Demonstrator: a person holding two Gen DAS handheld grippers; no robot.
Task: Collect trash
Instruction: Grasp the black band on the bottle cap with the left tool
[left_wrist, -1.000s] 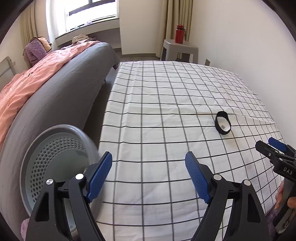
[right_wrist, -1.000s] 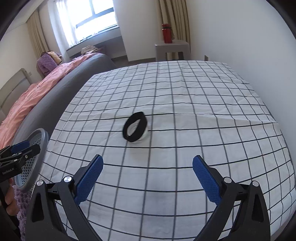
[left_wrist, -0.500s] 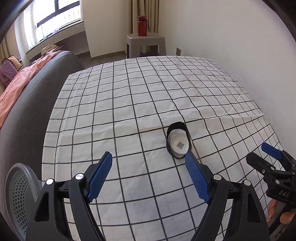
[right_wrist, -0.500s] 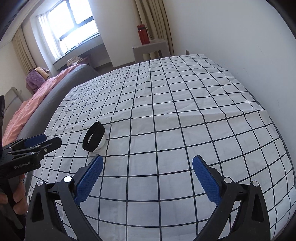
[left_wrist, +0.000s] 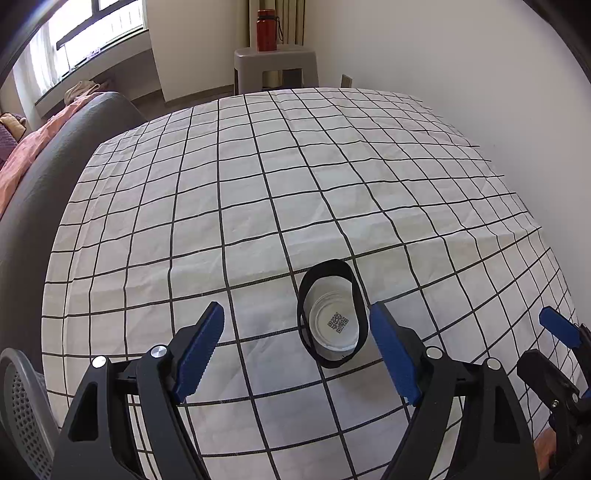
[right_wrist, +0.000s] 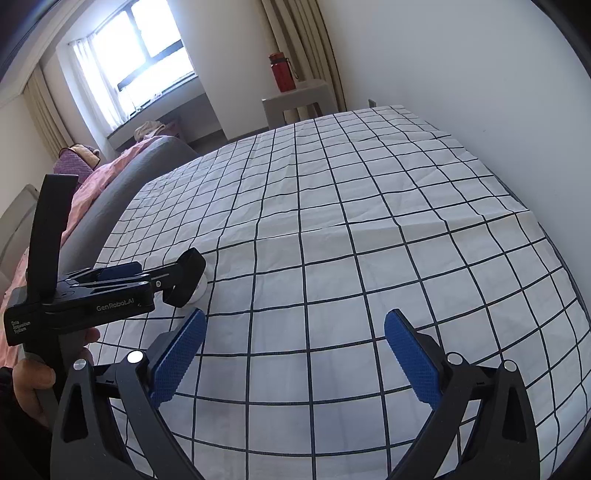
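A white paper cup with a black sleeve (left_wrist: 334, 325) lies on its side on the checked sheet (left_wrist: 258, 206), its base with a printed code facing my left wrist camera. My left gripper (left_wrist: 295, 310) is open just short of the cup, which lies in line with the gap, close to the right finger (left_wrist: 391, 354). In the right wrist view the left gripper (right_wrist: 147, 275) reaches in from the left, partly covering the cup (right_wrist: 190, 277). My right gripper (right_wrist: 295, 315) is open over bare sheet, nothing between its fingers. A grey perforated bin (left_wrist: 22, 406) shows at the lower left.
A grey stool (left_wrist: 275, 61) bearing a red bottle (left_wrist: 266, 26) stands beyond the bed's far end. A white wall (left_wrist: 480, 92) runs along the right side. A grey bed edge (left_wrist: 33, 192) with pink bedding lies to the left, under a window.
My left gripper has swung right, away from the bin and up to the cup, which now lies just ahead of its fingers. In the right wrist view the cup slid left, behind the left gripper.
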